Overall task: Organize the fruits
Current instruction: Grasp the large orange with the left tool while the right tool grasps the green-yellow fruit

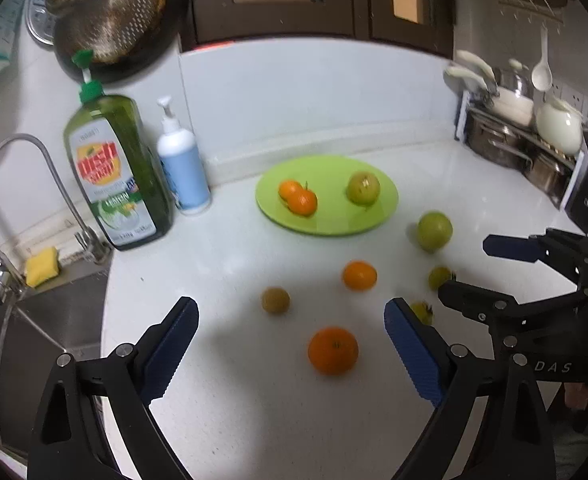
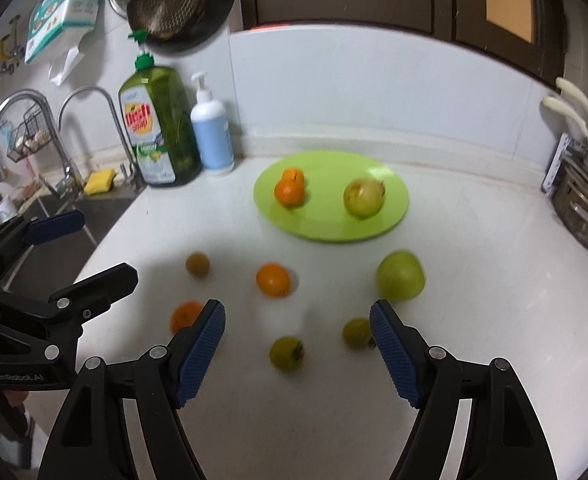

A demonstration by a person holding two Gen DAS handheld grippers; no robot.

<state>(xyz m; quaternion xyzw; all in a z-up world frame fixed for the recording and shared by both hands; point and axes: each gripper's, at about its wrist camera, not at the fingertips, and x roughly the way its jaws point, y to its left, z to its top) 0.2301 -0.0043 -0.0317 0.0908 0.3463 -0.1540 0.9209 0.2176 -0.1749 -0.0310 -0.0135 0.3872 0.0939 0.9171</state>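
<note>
The green plate point(image 2: 394, 204) on the white counter point(image 2: 494, 280) holds 2 oranges point(image 2: 289, 192) touching each other and 1 yellow-green apple point(image 2: 362, 197). 6 more fruits lie loose in front of it. The left gripper point(image 1: 291, 340) and right gripper point(image 2: 297, 336) hang above them, jaws apart and empty.

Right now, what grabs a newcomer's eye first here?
The lime-green plate at the back of the white counter, holding two oranges and a yellowish fruit. In front of it, loose oranges and green fruit lie scattered on the counter, with the open left gripper and right gripper above them.
</note>
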